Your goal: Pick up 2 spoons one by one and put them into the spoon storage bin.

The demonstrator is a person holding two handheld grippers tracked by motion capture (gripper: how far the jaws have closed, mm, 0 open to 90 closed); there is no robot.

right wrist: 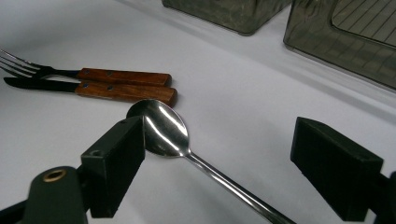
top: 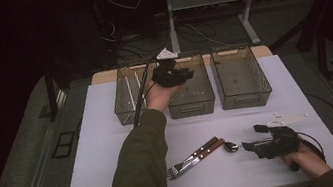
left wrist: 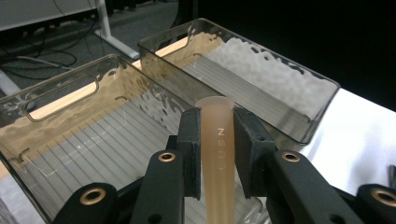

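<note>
Carrying the tan handle (left wrist: 218, 154) over the bins, the left gripper (top: 171, 75) has its jaws clamped on it, one pad on each side, with the rounded end poking out past the tips. In the high view that gripper hangs above the middle bin (top: 192, 100), between the left bin (top: 126, 107), which already holds pale sticks, and the right bin (top: 245, 96). To do this step well, the person should probably bring the handle low and level inside the chosen bin before letting go, so it settles flat on the ribbed floor instead of bouncing off the wall. The right gripper (top: 249, 145) rests on the white table (top: 112, 147) with its jaws spread wide either side of the spoon (right wrist: 161, 128), pressing on nothing. Just beyond the spoon's bowl lie a fork (right wrist: 60, 73) and a knife (right wrist: 93, 89) with wooden handles.
</note>
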